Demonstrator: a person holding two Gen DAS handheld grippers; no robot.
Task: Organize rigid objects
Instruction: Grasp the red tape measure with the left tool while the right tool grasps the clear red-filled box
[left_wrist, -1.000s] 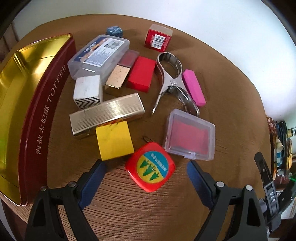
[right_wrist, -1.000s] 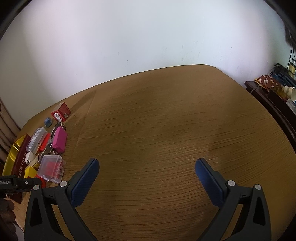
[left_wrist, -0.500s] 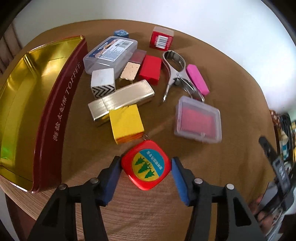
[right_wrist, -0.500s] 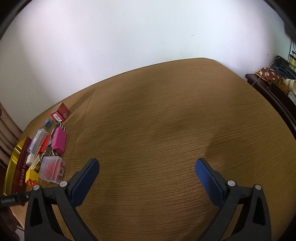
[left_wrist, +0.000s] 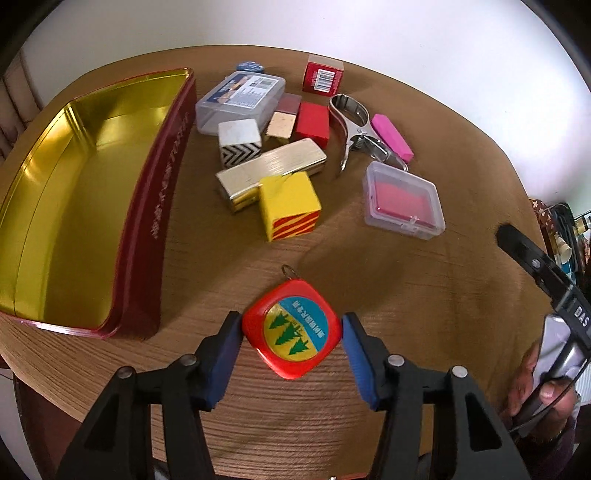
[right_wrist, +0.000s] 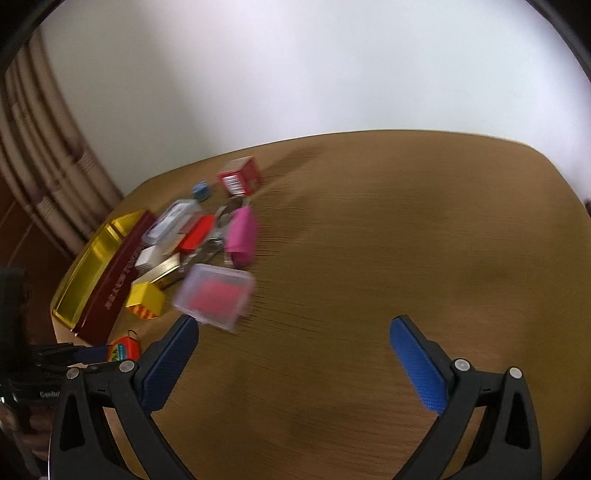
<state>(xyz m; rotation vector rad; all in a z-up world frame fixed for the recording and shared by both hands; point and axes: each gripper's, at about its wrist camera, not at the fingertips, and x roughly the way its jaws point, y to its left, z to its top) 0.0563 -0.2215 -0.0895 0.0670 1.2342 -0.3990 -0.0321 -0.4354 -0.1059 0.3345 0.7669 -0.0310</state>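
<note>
Pinching red tape measure (left_wrist: 291, 328) corner-to-corner in left gripper (left_wrist: 291, 332), likely to twist out; right gripper (right_wrist: 295, 354) spread, idle.

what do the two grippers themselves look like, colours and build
Both match: the left gripper and the right gripper each have two black plastic arms with triangular cut-outs and silver rivets at the joints. Their fingers carry flat blue pads; the right gripper's pads show a fine dotted texture. White lettering marks the black body seen at each view's edge. No sleeves or cables are clearly visible.
</note>
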